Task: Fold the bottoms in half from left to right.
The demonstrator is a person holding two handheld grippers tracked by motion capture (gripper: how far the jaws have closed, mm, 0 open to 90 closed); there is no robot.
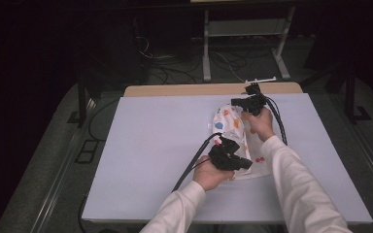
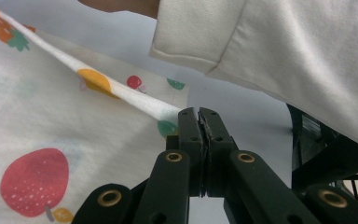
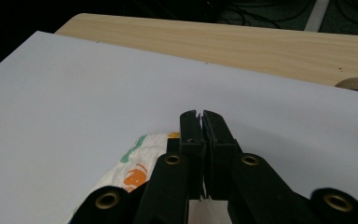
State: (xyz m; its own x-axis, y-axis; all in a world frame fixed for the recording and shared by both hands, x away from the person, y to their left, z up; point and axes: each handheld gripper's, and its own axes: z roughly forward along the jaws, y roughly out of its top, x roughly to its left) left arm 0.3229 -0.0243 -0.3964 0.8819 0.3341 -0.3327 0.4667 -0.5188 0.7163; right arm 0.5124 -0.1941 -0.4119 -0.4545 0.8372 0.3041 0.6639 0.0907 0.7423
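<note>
A white cloth (image 1: 233, 131) printed with coloured fruit lies right of the middle of the pale table (image 1: 150, 145). My left gripper (image 1: 245, 165) is at the cloth's near end, and in the left gripper view its jaws (image 2: 199, 112) are shut on a stretched edge of the cloth (image 2: 51, 121). My right gripper (image 1: 234, 102) is at the far end of the cloth, which rises towards it. In the right gripper view its jaws (image 3: 200, 114) stand together with the cloth (image 3: 130, 170) bunched beneath them and a strip of white between the jaws lower down.
A wooden strip (image 1: 194, 90) runs along the table's far edge (image 3: 242, 42). Beyond it, metal frame legs (image 1: 206, 48) and cables lie on the dark floor. The person's white sleeve (image 2: 284, 42) passes close over the left gripper.
</note>
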